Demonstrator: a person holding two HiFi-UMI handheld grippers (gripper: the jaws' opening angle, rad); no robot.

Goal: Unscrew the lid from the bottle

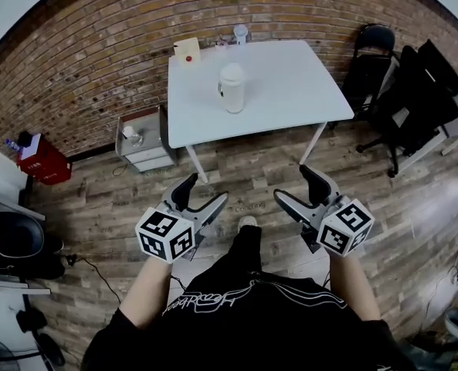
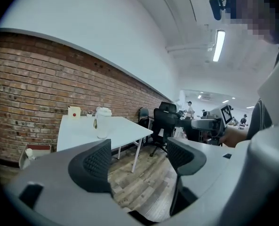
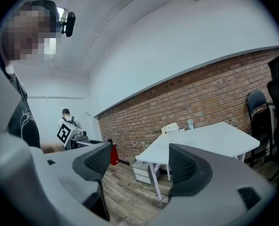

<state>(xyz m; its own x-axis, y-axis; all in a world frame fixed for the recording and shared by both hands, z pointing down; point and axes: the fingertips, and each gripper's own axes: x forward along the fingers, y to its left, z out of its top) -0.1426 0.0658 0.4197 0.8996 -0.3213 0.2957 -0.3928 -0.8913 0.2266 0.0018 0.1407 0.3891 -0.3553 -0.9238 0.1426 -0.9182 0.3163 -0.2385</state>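
Bottle (image 1: 232,88): white, upright near the middle of the desk (image 1: 290,83), lid (image 1: 232,71) on. Left gripper (image 1: 204,192), right gripper (image 1: 293,184): jaws apart, empty, well short of the desk's near edge. Judged: unscrewing not begun; approach, grip and twist remained.

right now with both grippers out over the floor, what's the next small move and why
Probably step up to the white rectangular table and bring the left gripper beside the pale plastic bottle. The bottle stands upright and untouched, white lid on, well ahead, while the left gripper and the right gripper hang open and empty over the wooden floor.
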